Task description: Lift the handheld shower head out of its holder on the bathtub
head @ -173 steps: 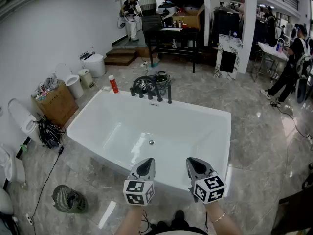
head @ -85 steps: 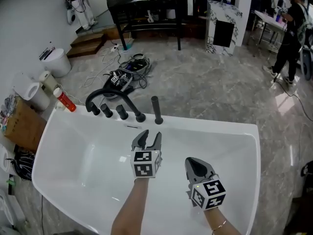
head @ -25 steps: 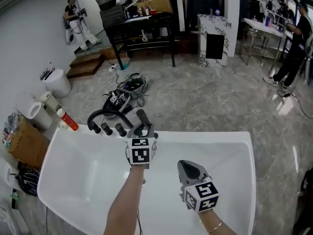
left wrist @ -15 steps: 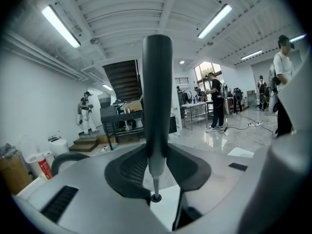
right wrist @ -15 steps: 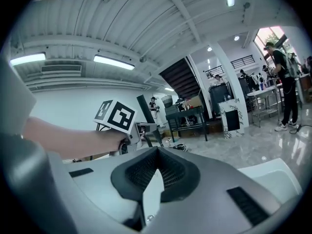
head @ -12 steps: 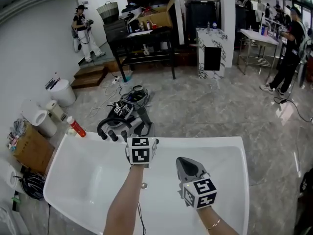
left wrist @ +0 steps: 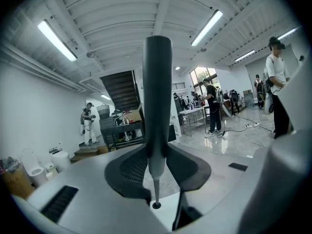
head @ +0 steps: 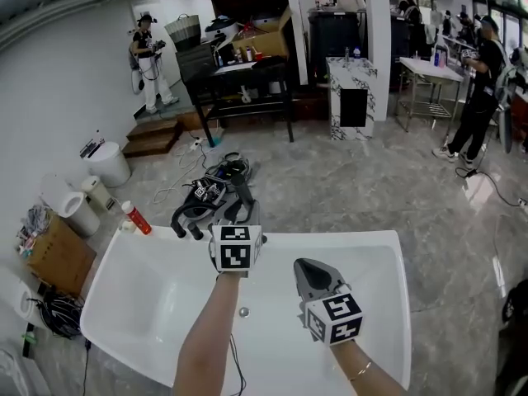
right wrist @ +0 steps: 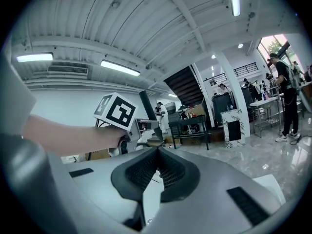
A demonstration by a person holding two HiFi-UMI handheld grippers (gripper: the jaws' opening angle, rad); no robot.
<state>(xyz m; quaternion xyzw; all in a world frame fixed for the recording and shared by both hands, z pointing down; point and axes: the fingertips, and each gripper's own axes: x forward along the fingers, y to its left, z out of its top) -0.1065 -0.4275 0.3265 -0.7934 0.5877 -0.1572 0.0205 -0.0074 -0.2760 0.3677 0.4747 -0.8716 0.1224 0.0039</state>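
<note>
Between the ribbed dark pads of the left gripper (left wrist: pixel 157 172) stands the shower head (left wrist: pixel 157 101), a smooth, matt, dark grey cylinder held upright. The jaws are clamped on its lower part. Below the pads its end narrows to a paler collar, and a thin metal stem runs down from that to a small round ring.

In the head view the shower head rises in front of the marker cube, above the far rim of the bathtub (head: pixel 388 250), a glossy white, round-cornered rectangle. The black tap set (head: pixel 186 219), with a curved spout and stubby round knobs, stands on that rim just to the left. A red bottle (head: pixel 138 219) lies farther left, and grey veined, polished stone floor (head: pixel 346 192) spreads beyond.

The right gripper (right wrist: pixel 157 168) hangs over the tub's inside with its pads pressed together on nothing.

A second ago the shower head leaned low beside the knobs at rim level. It is now raised clear of the rim and upright, and both grippers sit higher against the tub.
</note>
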